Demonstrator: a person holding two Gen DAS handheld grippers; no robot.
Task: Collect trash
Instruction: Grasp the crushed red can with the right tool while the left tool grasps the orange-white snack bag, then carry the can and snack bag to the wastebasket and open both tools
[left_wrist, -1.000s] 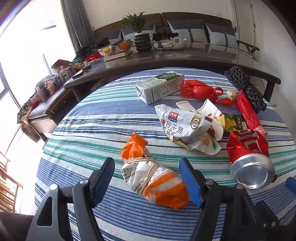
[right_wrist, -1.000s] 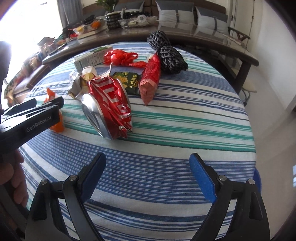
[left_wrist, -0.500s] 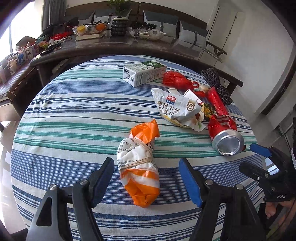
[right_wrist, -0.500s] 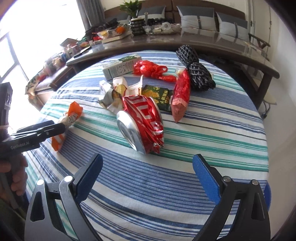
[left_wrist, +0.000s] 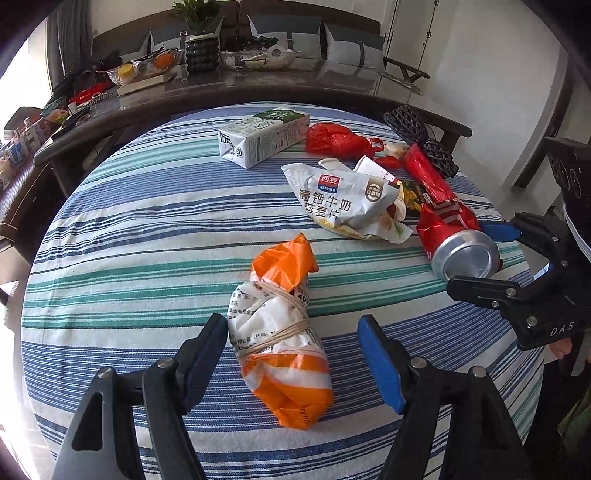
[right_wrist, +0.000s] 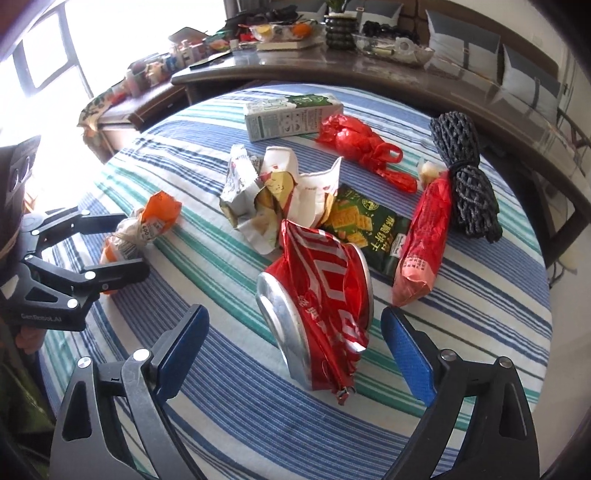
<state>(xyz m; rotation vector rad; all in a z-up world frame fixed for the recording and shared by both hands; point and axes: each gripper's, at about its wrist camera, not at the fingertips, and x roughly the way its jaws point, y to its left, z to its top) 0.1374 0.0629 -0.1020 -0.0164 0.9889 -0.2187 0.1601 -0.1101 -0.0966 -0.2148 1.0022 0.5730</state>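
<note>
On striped table (left_wrist: 129, 229), one crushed can (right_wrist: 317, 306), two open tools

Daylight flooding in from window (right_wrist: 55, 62), blowing out left edges; tabletop staying sharp; fisheye bending, vignetting darkening corners.

Round desk (left_wrist: 122, 221) under a blue, green and white striped cloth; behind it a long dark glossy counter (left_wrist: 332, 83) bearing a potted plant (left_wrist: 201, 44), grey cushions (right_wrist: 465, 40) beyond; white walls, bright window (right_wrist: 40, 48) at left
</note>
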